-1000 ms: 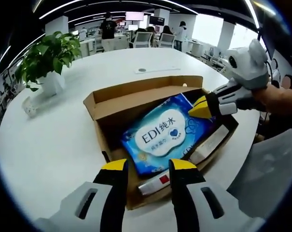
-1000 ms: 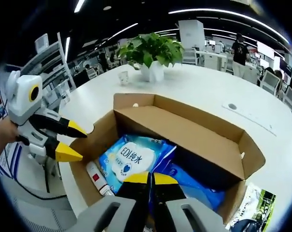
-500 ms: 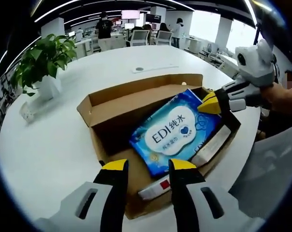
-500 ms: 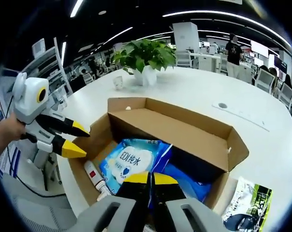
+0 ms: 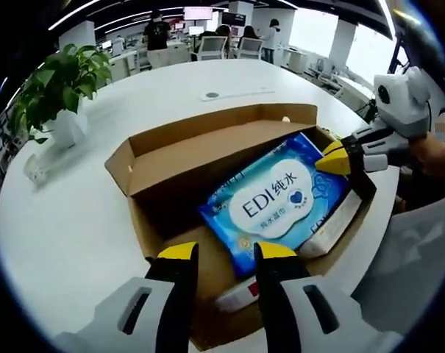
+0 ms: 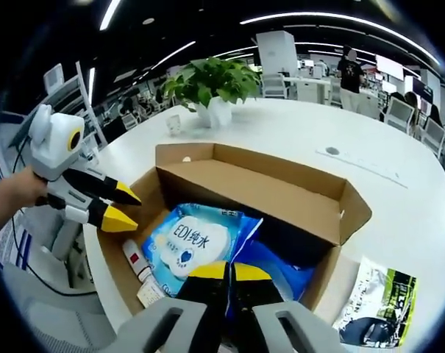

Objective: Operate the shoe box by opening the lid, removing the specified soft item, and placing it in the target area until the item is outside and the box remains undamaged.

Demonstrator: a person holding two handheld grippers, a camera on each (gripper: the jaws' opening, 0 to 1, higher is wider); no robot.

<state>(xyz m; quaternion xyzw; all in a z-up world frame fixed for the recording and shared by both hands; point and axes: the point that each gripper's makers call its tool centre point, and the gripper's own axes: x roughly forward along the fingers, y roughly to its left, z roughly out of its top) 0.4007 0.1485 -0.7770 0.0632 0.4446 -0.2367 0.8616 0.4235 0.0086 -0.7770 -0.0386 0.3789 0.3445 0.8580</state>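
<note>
Shoe box of brown cardboard lies open on the white table, straight ahead of both grippers, its lid folded back on the far side. Inside it, a blue wet-wipe pack rests tilted, one corner raised. The right gripper is clenched on that raised corner at the box's near edge; in its own view its jaws meet over the pack. The left gripper hovers released just before the box's near wall, jaws apart, touching nothing. A white tube lies beside the pack. A potted plant stands beyond the box, and a printed packet lies right of it.
</note>
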